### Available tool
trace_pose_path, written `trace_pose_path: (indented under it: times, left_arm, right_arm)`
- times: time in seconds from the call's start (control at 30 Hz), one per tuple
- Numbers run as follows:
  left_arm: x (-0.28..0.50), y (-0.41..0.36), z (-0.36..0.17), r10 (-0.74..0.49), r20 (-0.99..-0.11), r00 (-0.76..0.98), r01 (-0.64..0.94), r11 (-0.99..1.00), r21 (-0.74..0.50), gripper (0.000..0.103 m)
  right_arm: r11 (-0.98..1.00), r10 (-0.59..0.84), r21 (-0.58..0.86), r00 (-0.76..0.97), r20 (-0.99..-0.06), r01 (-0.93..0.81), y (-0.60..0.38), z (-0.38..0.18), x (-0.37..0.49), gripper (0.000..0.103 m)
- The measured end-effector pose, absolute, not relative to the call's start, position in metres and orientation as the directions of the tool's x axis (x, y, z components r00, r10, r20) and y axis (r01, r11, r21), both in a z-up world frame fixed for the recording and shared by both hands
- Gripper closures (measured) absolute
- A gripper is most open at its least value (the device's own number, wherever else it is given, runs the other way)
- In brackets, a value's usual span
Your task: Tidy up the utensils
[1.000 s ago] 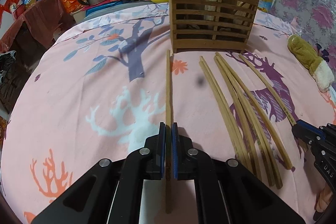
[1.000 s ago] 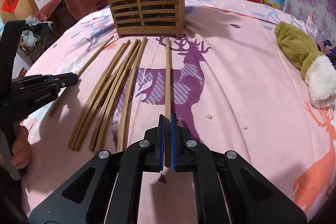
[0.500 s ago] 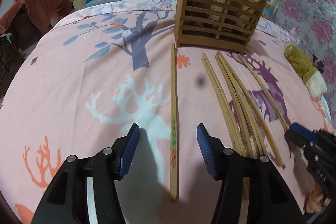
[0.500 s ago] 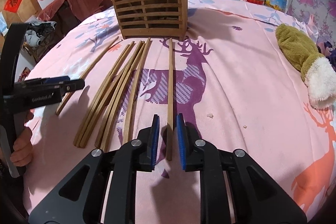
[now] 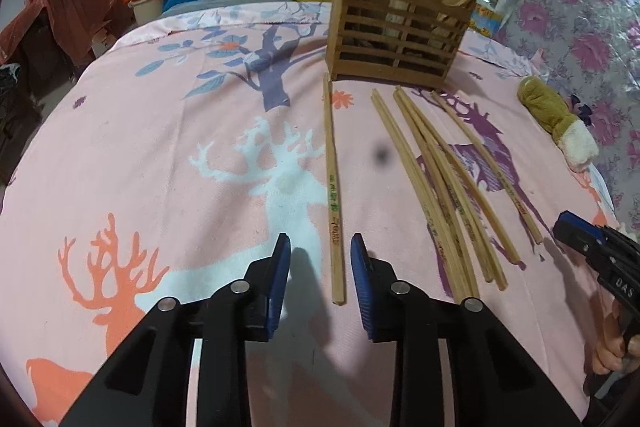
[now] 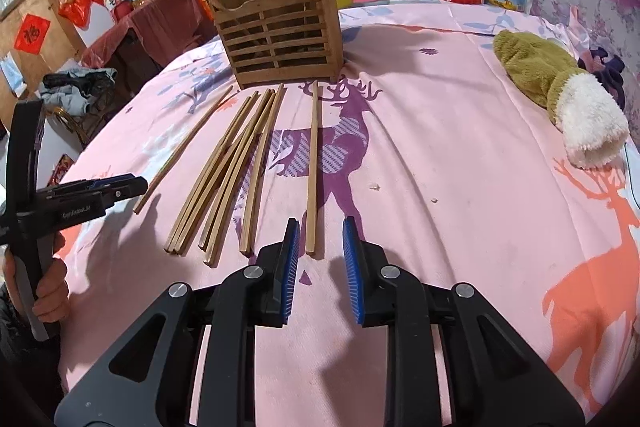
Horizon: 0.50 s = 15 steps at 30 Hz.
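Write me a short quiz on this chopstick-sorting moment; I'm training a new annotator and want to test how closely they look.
1. True or false: the left gripper is clamped on the lone chopstick.
2. Where does the wooden holder stand: A) beyond the far ends of the loose chopsticks, B) beside the plush toy, C) off the bed?
3. What lies between the pads of the right gripper?

Key
1. False: the pads stand apart from it, and the jaws are closing.
2. A.
3. The near end of the single chopstick, untouched, lying on the pink sheet; the jaws are opening.
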State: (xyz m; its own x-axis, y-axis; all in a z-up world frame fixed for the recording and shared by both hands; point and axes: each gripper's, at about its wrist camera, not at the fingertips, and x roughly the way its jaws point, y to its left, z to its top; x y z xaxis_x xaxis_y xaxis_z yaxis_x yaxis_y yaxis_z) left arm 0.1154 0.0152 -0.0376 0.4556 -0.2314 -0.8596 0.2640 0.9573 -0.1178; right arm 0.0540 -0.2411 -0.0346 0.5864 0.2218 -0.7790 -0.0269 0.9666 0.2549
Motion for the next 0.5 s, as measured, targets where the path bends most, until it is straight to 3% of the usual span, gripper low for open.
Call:
trace_pose_path:
  times: [0.5]
  left_arm:
    - [0.109,-0.002,-0.049,-0.179,-0.884,0.432,0.317,0.948,-0.037,0.072]
  right_arm:
    - [0.97,0.216,0.241,0.569,-0.794,-0.032,-0.236,-0.04,0.055,0.078]
